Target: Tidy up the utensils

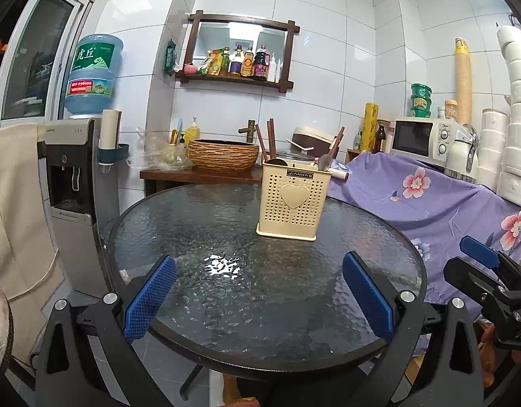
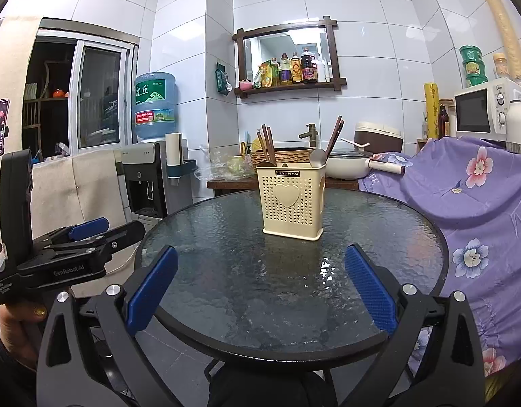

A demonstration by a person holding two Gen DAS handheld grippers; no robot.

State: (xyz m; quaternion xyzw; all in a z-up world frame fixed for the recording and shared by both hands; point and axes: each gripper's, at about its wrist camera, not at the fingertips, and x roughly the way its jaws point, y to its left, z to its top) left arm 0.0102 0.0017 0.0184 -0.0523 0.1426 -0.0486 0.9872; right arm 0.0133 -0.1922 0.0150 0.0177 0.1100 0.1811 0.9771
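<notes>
Both grippers spread, empty; utensils in holder [image 2: 292,200] on glass table [image 2: 226,271].
We'd pinch chopsticks [image 2: 335,135] mid-shaft: light, stiff, prob slippery; left gripper [image 1: 258,293], right gripper [image 2: 260,286] well apart from them.

Cream heart-perforated holder [image 1: 292,200], dark pebbled glass table [image 1: 226,305], purple floral cloth [image 1: 429,210], blue ridged pads [image 1: 150,300]

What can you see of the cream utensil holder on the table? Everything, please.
The utensil holder is a cream, plastic-looking rectangular caddy with perforated walls, a raised heart on the front, a dark JIANHAO label near the rim and a flared base. It stands upright on the round glass table, towards its far side, touching neither gripper. Brown chopsticks lean out of it in two groups, beside a metal spoon. Its inner dividers cannot be seen.
</notes>
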